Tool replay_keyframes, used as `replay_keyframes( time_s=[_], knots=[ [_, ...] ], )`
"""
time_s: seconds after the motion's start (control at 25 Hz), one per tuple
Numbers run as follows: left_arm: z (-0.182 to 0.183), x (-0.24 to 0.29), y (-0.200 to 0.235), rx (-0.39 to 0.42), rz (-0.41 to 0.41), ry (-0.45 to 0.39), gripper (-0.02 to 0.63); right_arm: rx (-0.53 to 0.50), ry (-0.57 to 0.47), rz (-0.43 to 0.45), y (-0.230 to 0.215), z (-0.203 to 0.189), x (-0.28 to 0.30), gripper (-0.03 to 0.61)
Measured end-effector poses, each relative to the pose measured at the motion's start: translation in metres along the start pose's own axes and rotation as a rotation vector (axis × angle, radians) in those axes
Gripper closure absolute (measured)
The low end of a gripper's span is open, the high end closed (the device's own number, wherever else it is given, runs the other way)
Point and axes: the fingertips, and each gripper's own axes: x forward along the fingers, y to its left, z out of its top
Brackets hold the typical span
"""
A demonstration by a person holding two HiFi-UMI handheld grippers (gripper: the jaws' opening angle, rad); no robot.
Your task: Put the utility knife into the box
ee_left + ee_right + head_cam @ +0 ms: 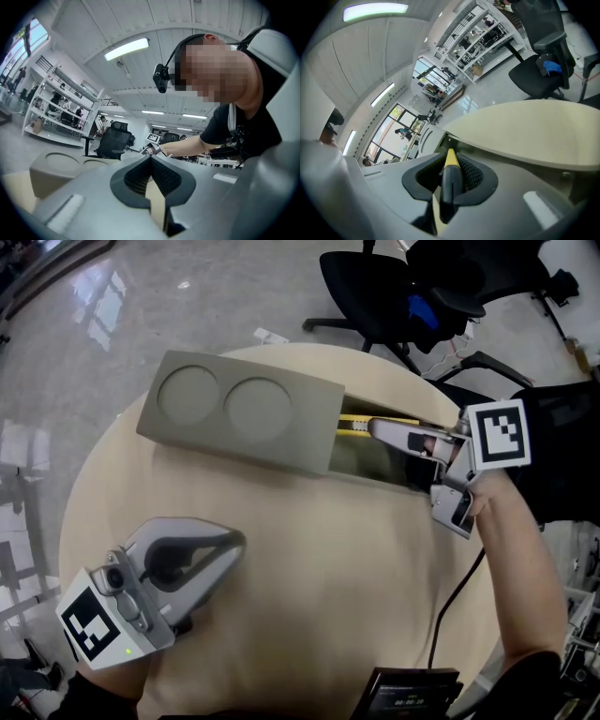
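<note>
Round beige table (309, 615) in an open office, with a polished floor and black chairs (375, 287) beyond the far edge, serves as the work surface. A long grey-green box (239, 450) is laid across the far half of the table. Its lid (239, 404), marked by two round recesses, is set toward the left, so that the right end of the box is exposed as the entry opening.

The knife (366, 422), yellow and black, is clamped between the jaws of the right gripper (386, 431). In the right gripper view the pads are seen pressed on both sides of the handle, with the yellow end projecting forward toward the opening. The grip is taken toward the rear of the knife, which leaves the front part free to enter first. The gripper is brought in from the right and angled downward, roughly along the length of the box, which is judged to allow the knife to be laid lengthwise inside. The yellow end is seen over the exposed interior; whether it touches the bottom cannot be told.

The left gripper (230, 542) is rested on the near left of the table, well apart from the box, with jaws closed and nothing between them. It is judged to be parked clear of the work, as no bracing of the box is applied.

Release is not yet made, and insertion is judged to be at a late stage
</note>
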Motion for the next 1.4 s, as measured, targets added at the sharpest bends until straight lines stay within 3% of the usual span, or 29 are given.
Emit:
replay_keyframes(
  time_s=[0.16,0.32,0.48,0.64,0.84,1.0,1.12,1.28,1.4],
  knots=[
    [0.003,-0.001,-0.002,-0.013,-0.005,-0.015,0.614,-0.022,0.013,-0.055,-0.002,0.003,-0.004,0.442],
    [0.005,-0.002,-0.005,-0.016,-0.007,-0.016,0.614,-0.079,0.076,-0.108,0.006,-0.004,-0.005,0.276],
    [0.004,-0.003,-0.005,-0.014,-0.004,-0.014,0.614,-0.124,0.116,-0.197,0.008,-0.012,-0.014,0.189],
    [0.004,-0.004,-0.004,-0.012,-0.004,-0.012,0.615,-0.179,0.110,-0.268,0.012,-0.013,-0.031,0.158],
    [0.001,-0.004,-0.004,-0.019,-0.002,-0.011,0.614,-0.186,0.030,-0.256,0.023,-0.010,-0.052,0.156],
    [0.003,-0.004,-0.003,-0.030,0.000,-0.017,0.614,-0.250,-0.109,-0.228,0.037,-0.006,-0.073,0.210],
    [0.003,-0.003,-0.002,-0.035,0.008,-0.017,0.615,-0.287,-0.256,-0.135,0.054,-0.011,-0.086,0.333],
    [0.011,-0.006,-0.005,-0.046,0.023,-0.029,0.614,-0.346,-0.402,-0.040,0.073,-0.033,-0.107,0.560],
    [0.023,-0.015,-0.014,-0.052,0.050,-0.041,0.614,-0.355,-0.471,0.066,0.100,-0.060,-0.123,0.565]
  ],
)
